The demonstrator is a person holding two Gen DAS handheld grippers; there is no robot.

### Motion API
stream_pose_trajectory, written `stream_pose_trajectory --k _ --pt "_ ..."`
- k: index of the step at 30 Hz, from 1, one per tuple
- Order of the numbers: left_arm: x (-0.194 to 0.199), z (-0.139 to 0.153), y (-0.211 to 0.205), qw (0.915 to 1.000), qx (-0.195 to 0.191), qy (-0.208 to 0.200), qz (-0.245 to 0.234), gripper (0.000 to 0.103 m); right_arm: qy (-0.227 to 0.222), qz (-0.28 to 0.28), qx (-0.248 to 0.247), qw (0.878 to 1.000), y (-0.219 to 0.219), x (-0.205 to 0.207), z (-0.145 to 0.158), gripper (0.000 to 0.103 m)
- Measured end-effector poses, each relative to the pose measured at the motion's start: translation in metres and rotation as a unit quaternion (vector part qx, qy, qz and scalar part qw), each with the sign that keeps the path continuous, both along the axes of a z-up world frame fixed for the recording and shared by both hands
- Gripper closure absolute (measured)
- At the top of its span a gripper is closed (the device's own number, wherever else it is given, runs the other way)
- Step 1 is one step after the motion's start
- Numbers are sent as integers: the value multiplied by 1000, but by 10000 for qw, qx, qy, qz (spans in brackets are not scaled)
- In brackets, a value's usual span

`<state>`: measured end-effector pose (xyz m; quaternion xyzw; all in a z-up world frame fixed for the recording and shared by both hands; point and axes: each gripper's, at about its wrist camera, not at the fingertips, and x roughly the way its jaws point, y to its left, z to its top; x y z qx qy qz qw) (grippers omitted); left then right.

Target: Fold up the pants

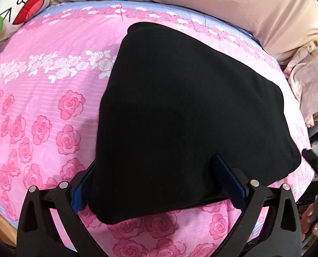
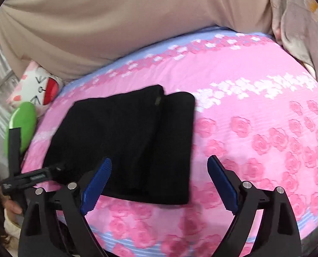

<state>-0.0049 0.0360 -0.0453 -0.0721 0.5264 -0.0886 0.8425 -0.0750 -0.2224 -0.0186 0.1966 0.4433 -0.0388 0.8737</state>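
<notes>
Nearest in the left wrist view, the left tool (image 1: 152, 177) has its two blue-padded fingers (image 1: 229, 184) set wide on either side of the near edge of the folded black pants (image 1: 180, 107); the cloth fills the gap between them, but whether the pads press on it I cannot tell. In the right wrist view the right tool (image 2: 159, 184) stands wide apart, its blue pads (image 2: 96, 186) clear of the cloth, with only the near right corner of the pants (image 2: 126, 141) and the bedsheet between them. The pants lie flat as a compact black rectangle on the pink rose-patterned bedsheet (image 2: 255, 128), one folded layer overlapping another along a visible seam, toward the left of that view. At the left edge the other tool's black body (image 2: 28, 177) reaches the pants' near left corner, with part of a hand (image 2: 13, 207) below it. Farther off, beside the bed, sit a green object (image 2: 24, 120) and a white cushion with a cartoon face (image 2: 39, 85). Beyond the sheet's blue border lies a beige cover (image 2: 126, 21), and a pale floral quilt (image 2: 298, 32) is bunched at the far right.
</notes>
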Motion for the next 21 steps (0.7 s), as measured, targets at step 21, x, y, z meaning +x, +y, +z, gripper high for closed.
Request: stream_pose_trajectory --k 21 --pt "22 2 -10 9988 -416 84 -232 5 347 156 1293 9909 12 24 -39 13"
